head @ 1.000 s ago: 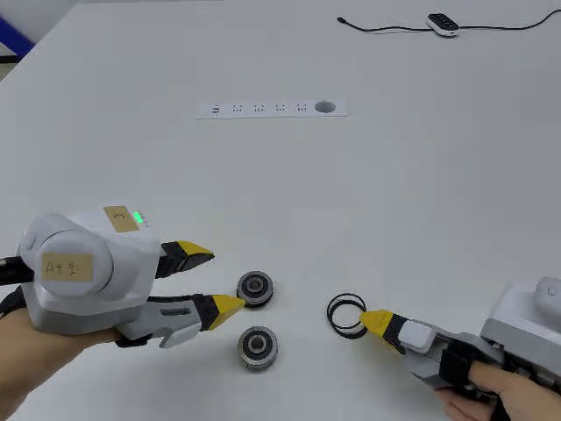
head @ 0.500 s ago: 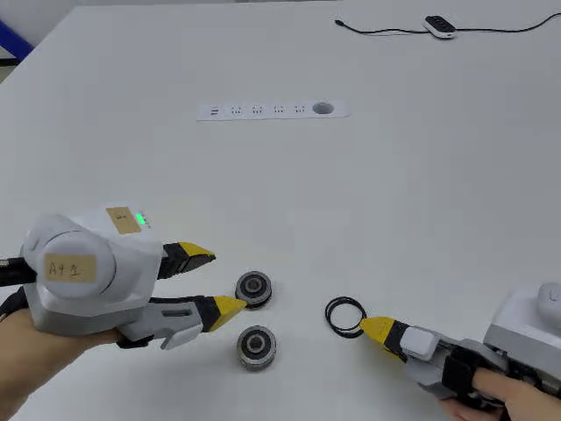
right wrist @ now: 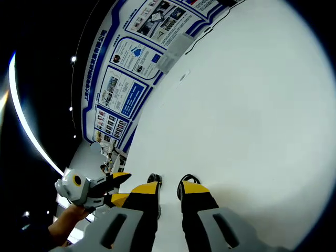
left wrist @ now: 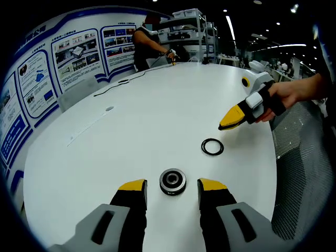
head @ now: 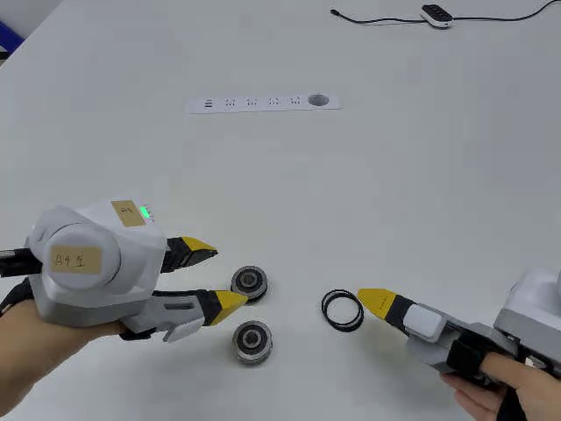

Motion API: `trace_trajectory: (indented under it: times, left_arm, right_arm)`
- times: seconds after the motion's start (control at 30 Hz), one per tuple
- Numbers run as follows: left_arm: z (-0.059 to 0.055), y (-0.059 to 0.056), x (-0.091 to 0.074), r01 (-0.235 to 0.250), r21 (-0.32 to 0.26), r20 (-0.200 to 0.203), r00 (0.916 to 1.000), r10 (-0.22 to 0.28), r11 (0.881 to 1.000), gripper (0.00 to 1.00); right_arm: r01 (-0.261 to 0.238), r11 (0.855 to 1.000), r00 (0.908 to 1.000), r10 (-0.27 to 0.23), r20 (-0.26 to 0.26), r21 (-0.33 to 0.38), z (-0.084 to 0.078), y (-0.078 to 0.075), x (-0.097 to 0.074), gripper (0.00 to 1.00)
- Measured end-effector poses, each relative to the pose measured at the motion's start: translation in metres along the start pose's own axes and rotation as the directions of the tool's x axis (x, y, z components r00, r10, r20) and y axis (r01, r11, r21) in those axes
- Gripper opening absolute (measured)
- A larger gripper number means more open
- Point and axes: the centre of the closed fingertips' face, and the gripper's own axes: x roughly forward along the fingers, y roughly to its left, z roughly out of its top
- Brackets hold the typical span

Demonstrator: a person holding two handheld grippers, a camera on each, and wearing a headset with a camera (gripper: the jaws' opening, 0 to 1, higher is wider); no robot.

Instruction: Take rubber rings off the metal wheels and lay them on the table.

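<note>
Plainly, two wheels (head: pixel 250 282) (head: pixel 252 340), two rings (head: pixel 342 310) (overlapping)

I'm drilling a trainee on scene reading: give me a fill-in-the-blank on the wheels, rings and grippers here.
On the table lie ___ wheels.
The left gripper has its jaws ___, with a wheel just ahead of them.
Nearest the right gripper tip lie the black ___.
Missing words: two; open; rings.
</note>
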Motion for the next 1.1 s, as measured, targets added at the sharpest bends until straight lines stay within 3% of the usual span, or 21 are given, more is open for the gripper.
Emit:
trace_trajectory:
  times: [0.43, 0.7, 1.1]
  left_arm:
    - [-0.004, 0.005, 0.019, 0.022, 0.013, -0.040, 0.9990, -0.022, 1.000, 0.35]
    - [-0.005, 0.004, 0.035, 0.056, 0.034, -0.061, 0.9967, -0.054, 0.998, 0.32]
    - [-0.013, 0.004, 0.039, 0.074, 0.030, -0.086, 0.9938, -0.071, 0.997, 0.22]
  right_arm:
    - [-0.107, 0.992, 0.9929, 0.103, -0.059, -0.067, -0.007, 0.027, 0.018, 0.26]
    - [-0.166, 0.982, 0.9827, 0.157, -0.099, -0.091, -0.014, 0.041, 0.033, 0.31]
    - [-0.204, 0.974, 0.9725, 0.190, -0.135, -0.097, -0.023, 0.051, 0.044, 0.32]
